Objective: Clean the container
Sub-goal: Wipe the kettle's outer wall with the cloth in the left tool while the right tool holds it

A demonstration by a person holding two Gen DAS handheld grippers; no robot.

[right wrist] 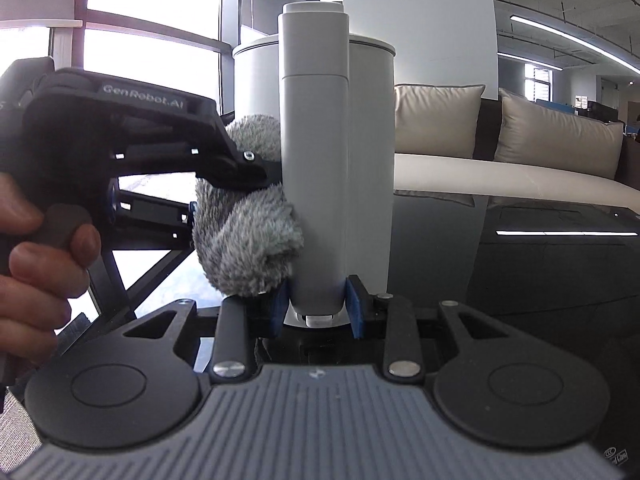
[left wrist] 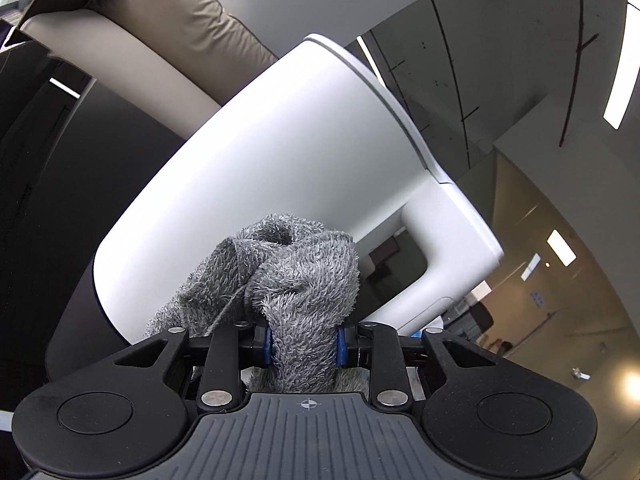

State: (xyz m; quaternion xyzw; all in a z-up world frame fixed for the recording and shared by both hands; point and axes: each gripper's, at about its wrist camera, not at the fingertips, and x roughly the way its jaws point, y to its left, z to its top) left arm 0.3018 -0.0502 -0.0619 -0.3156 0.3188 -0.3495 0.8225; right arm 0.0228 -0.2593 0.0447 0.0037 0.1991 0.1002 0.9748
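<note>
A tall white container (left wrist: 280,160) with a lid and a side handle (left wrist: 444,240) fills the left wrist view, seen tilted. My left gripper (left wrist: 304,346) is shut on a fluffy grey cloth (left wrist: 288,272) that presses against the container's lower wall. In the right wrist view the container (right wrist: 372,160) stands upright on a glossy black table (right wrist: 540,264), and my right gripper (right wrist: 318,306) is shut on the bottom of its handle (right wrist: 314,184). The left gripper (right wrist: 192,208) comes in from the left with the cloth (right wrist: 246,240) touching the container beside the handle.
A beige sofa (right wrist: 520,168) with cushions (right wrist: 556,136) stands behind the table. A person's hand (right wrist: 36,248) holds the left gripper's grip at the left edge. Large windows (right wrist: 152,36) lie behind on the left.
</note>
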